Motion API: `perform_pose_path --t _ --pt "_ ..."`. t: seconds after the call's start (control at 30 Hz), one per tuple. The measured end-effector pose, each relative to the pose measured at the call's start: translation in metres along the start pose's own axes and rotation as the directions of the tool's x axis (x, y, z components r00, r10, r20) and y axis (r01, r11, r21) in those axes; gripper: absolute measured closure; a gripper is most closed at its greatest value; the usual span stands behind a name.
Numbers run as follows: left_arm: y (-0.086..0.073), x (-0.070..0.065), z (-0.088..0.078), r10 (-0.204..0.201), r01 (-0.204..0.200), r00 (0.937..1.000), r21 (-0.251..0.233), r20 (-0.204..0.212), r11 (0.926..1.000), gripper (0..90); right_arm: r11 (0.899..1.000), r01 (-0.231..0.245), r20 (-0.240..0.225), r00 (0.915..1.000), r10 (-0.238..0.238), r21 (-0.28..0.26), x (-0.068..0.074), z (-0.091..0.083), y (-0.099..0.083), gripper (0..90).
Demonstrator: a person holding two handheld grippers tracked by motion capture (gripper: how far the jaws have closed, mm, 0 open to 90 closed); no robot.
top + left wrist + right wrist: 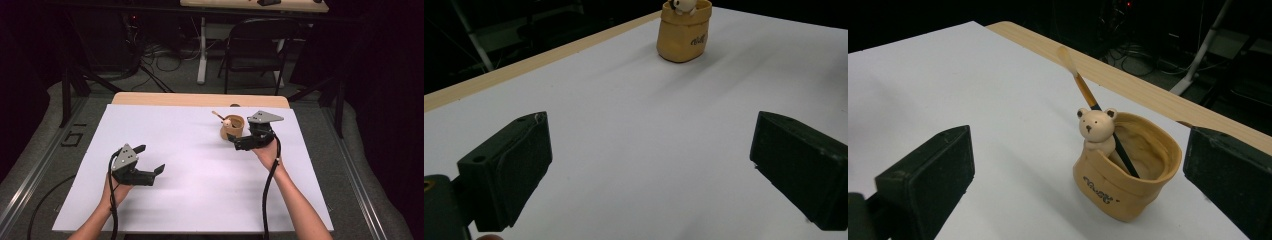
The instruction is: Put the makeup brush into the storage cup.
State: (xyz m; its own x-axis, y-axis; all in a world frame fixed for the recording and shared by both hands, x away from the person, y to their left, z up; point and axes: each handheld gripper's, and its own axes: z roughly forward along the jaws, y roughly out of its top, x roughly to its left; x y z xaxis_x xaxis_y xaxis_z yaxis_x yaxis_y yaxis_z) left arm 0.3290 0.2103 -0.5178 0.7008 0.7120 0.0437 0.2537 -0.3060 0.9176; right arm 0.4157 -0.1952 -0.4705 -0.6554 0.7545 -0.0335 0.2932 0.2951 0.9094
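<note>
A tan pouch-shaped cup [233,129] [1118,185] stands on the white sheet [190,150] at the back right. A small bear figurine [1094,127] sits on its rim, and a wooden spoon [1079,77] leans out of it. My right gripper [239,140] [1078,150] is open just right of the cup, its jaws wide and pointing at it without touching. My left gripper [152,158] [651,132] is open over the bare sheet at front left, far from the cup [684,35], with nothing between its jaws.
The sheet covers a wooden table whose bare edge [200,99] shows at the back. Beyond it on the floor are a black folding chair [255,45], a white desk leg [202,50] and loose cables [160,60].
</note>
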Motion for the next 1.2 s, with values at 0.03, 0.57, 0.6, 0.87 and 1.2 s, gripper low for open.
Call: perform_pose_path --t 0.03,0.57,0.6,0.87,1.2 --pt "0.0 0.0 0.0 -0.001 0.001 1.0 0.0 0.0 1.0 3.5 1.0 0.003 0.001 1.0 -0.003 -0.002 0.002 -0.002 -0.001 0.0" --pt "-0.003 -0.001 -0.001 -0.001 0.002 0.9999 -0.016 0.014 0.9999 3.3 0.998 0.033 0.008 0.9994 -0.033 -0.051 0.02 -0.028 -0.026 0.0" --pt "-0.004 -0.002 -0.002 -0.002 0.002 0.9999 -0.018 0.015 0.9998 3.2 0.998 0.033 0.002 0.9995 -0.033 -0.053 0.022 -0.03 -0.029 0.0" --pt "-0.007 -0.002 -0.008 0.0 0.0 1.0 -0.023 0.008 0.9997 3.1 0.995 0.04 0.019 0.9991 -0.039 -0.09 0.033 -0.042 -0.041 0.0" --pt "-0.013 -0.002 -0.016 -0.01 0.01 0.9999 -0.051 0.007 0.9987 1.6 0.994 0.044 0.066 0.9971 -0.038 -0.096 0.046 -0.055 -0.061 0.0"
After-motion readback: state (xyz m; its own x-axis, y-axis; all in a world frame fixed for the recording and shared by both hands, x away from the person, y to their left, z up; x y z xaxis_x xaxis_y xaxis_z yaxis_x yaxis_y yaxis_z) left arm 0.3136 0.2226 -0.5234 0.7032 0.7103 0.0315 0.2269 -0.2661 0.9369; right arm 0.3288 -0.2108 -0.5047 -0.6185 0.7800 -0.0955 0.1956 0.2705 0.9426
